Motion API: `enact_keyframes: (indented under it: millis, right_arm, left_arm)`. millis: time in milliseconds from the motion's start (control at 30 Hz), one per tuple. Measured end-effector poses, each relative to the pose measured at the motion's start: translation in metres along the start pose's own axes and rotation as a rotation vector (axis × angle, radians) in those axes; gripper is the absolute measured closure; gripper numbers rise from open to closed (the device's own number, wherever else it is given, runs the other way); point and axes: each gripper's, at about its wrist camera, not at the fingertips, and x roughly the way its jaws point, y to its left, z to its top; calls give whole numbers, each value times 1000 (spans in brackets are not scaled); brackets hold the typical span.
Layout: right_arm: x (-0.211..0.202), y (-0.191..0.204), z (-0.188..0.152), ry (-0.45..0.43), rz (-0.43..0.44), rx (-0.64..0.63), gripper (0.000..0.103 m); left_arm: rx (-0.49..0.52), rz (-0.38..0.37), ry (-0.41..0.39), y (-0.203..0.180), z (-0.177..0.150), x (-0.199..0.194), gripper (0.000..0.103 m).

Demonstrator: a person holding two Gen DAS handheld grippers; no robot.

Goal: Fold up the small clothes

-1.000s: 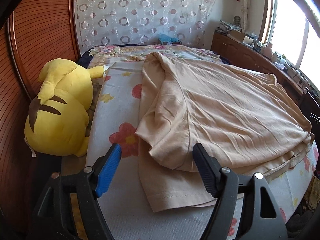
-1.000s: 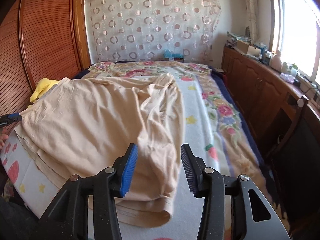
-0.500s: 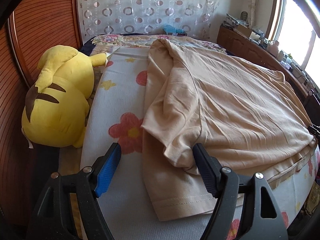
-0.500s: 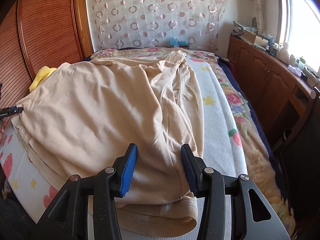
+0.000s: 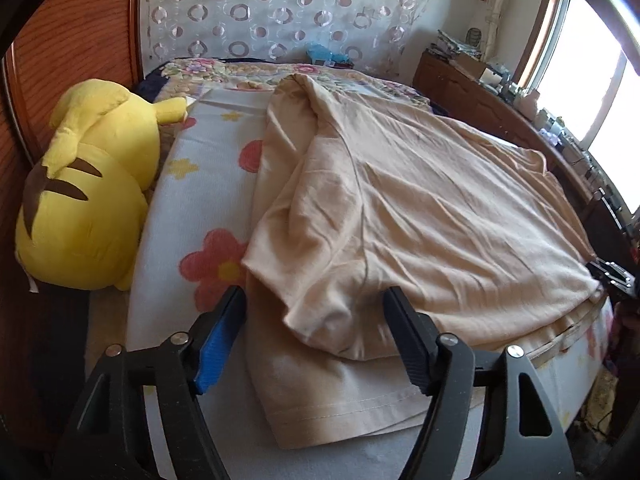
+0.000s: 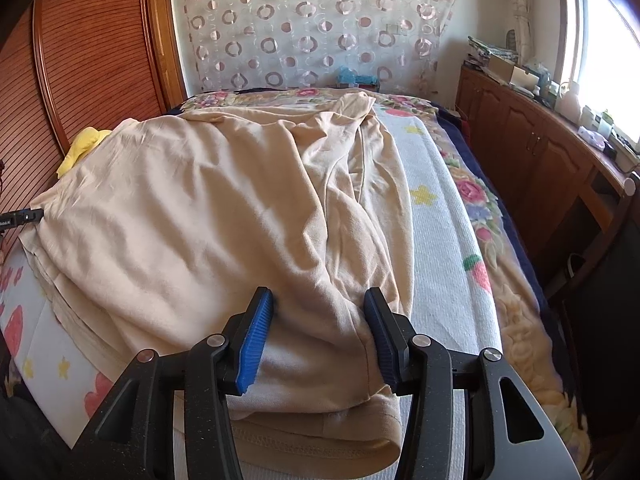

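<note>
A beige T-shirt lies on the bed; its folded sleeves sit between the closing, unclenched left gripper and the opening, unclenched right gripper. No readable writing.

- A bedroom in a home: a bed with a flowered blanket fills most of the room.
- A yellow plush toy lies along the bed's edge.
- A sheer circle-patterned curtain hangs behind the bed.
- Slatted wooden wardrobe doors stand on one side.
- A cluttered wooden cabinet runs under a bright window.
</note>
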Motion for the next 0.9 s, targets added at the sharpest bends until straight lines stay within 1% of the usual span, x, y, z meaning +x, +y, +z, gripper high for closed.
enact_keyframes:
  millis: [33, 133, 167, 200, 233, 300, 333, 467, 667, 800, 900]
  right_arm:
    - [0, 0, 0, -1, 2, 3, 54]
    - [0, -1, -1, -2, 6, 7, 54]
    - [-1, -1, -1, -2, 7, 7, 54]
    - [-1, -1, -1, -2, 7, 7, 54]
    - [-1, -1, -1, -2, 7, 7, 54]
    - [-1, -2, -1, -2, 6, 6, 54]
    - [-1, -2, -1, -2, 6, 6, 54]
    - [-1, -2, -1, -2, 7, 7, 53]
    - [-1, -3, -1, -2, 7, 7, 53]
    - [0, -3, -1, -2, 6, 6, 53]
    - [0, -4, -1, -2, 7, 6, 53]
  left_arm:
    - [1, 3, 3, -1, 1, 1, 36]
    - [21, 28, -3, -6, 1, 3, 46]
    - [27, 32, -6, -7, 0, 3, 58]
    - [30, 24, -6, -7, -1, 3, 76]
    - [30, 6, -2, -8, -1, 3, 82]
    - [46, 13, -17, -14, -1, -1, 93]
    - [55, 10, -36, -18, 0, -5, 93]
    - [67, -42, -116, -40, 8, -29, 94]
    - [128, -124, -214, -91, 24, -56, 95]
    - [178, -182, -250, -128, 32, -62, 95]
    - [202, -215, -260, -147, 38, -61, 95]
